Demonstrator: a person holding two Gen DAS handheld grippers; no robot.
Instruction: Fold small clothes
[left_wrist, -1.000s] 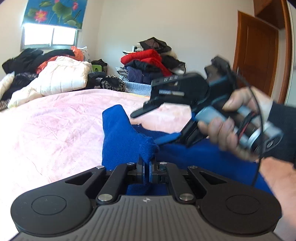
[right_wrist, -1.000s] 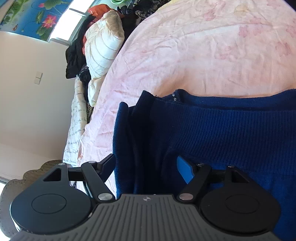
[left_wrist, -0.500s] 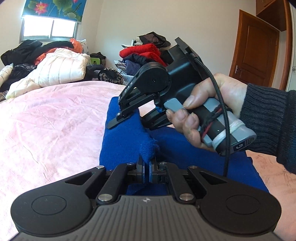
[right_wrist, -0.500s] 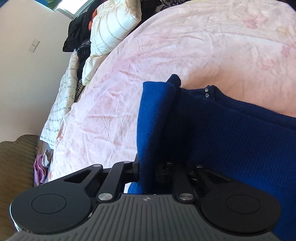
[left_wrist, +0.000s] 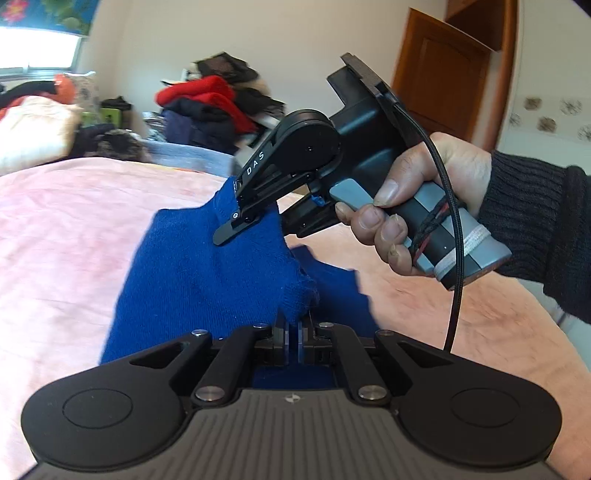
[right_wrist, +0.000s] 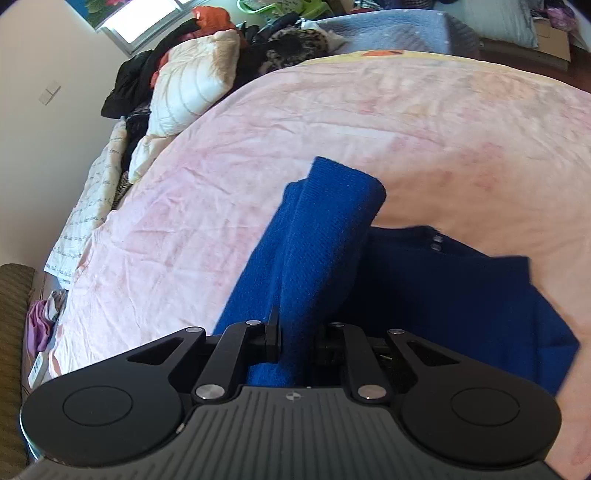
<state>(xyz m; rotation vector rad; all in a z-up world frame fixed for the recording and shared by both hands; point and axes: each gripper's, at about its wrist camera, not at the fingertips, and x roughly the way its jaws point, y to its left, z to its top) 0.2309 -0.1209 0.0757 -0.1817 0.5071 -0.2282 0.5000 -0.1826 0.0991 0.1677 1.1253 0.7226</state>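
Since a second ago the right gripper (left_wrist: 255, 221) has swung in from the side and clamped onto the sweater (left_wrist: 207, 266), its jaws having just been closing, with a fold of blue knit now pinched between them; the left gripper (left_wrist: 291, 332) has kept its pinch on the near edge throughout. Between the two grips one panel of the sweater is raised off the bed (left_wrist: 66, 229), while the darker rest (right_wrist: 443, 295) lies flat on the pink cover. From the right wrist the lifted fold stands up between the fingers (right_wrist: 273, 332), its top edge curling over. Beyond the bed, piles of clothes (left_wrist: 207, 99) sit against the wall, blurred. A hand (left_wrist: 424, 206) in a dark sleeve (left_wrist: 535, 229) grips the right handle, one cable (left_wrist: 454, 258) hanging below it.
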